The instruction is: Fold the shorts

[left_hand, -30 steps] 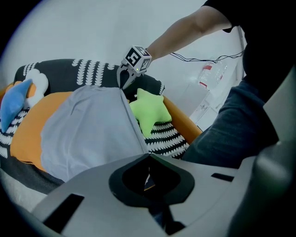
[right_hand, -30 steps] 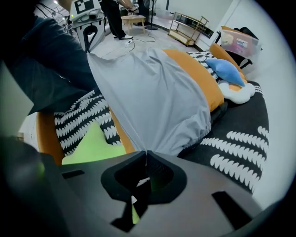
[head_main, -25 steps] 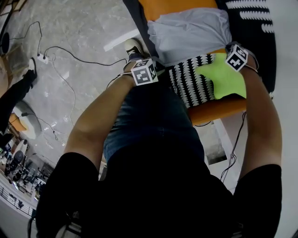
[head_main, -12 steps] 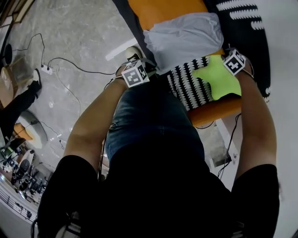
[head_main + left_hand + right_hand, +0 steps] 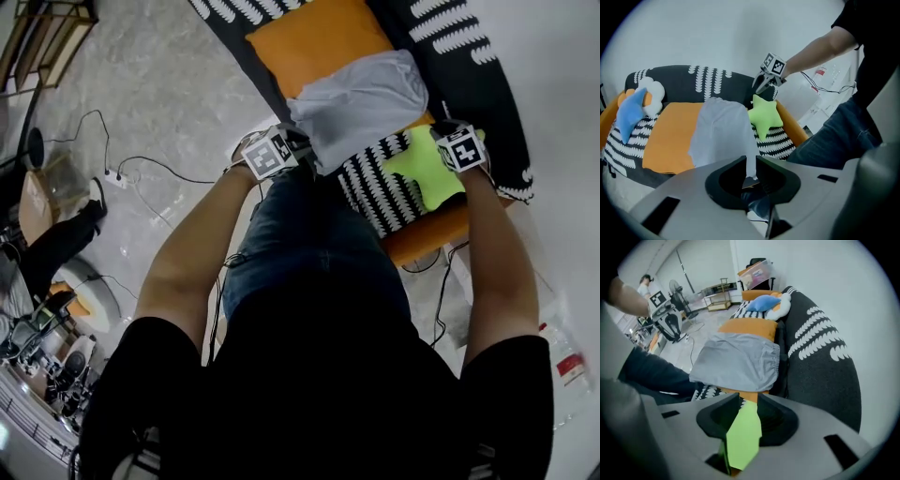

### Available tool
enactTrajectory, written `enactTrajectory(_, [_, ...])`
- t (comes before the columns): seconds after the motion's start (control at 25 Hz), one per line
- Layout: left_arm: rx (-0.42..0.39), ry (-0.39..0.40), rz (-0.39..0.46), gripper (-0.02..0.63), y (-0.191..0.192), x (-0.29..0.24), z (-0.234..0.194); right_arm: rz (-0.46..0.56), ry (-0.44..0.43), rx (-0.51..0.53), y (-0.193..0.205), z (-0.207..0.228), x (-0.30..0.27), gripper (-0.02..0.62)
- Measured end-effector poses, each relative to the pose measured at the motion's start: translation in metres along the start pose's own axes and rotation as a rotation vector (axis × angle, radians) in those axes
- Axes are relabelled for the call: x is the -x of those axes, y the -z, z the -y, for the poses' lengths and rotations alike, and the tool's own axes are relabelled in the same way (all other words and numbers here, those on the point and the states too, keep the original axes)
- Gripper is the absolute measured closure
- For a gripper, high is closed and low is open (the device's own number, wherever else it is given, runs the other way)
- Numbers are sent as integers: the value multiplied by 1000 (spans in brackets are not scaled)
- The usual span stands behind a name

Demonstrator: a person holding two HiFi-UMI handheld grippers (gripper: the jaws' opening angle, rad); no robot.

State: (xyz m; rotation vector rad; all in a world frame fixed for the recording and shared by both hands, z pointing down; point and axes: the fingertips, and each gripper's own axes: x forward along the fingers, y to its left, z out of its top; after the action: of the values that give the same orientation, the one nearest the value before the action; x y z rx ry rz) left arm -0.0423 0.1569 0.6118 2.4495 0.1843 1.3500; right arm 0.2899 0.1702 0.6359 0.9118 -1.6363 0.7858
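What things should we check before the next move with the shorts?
1. Left tool empty: ok; jaws have just been opening, shorts only show through the gap.
2. Right tool empty: ok; jaws have just been opening, green star pillow shows through the gap.
3. Shorts folded on orange cushion: ok.
4. That pillow off the shorts: ok, beside them.

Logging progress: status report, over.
Left gripper just opened, shorts' corner in gap, unpinched. Right gripper just opened over green star. Shorts on orange cushion.
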Motion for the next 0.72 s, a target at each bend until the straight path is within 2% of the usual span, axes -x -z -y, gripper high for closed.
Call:
enactTrajectory(0.2, [9,-17,-22,508,-9,32,-12,101,-24,-156,-5,-21,24,447])
enactTrajectory(0.44, [0,-32,-64,476,-4,51,-49,236,-74,-377,-2,-56,29,426])
enactTrajectory(0.6, [18,-24,-73,457,2,52,-76,267,-106,-456,-2,-83,19,415])
enactTrajectory(0.72, [-6,-8,-105,443,8,47,-90,268,-122,-519,-2,-105,11,408])
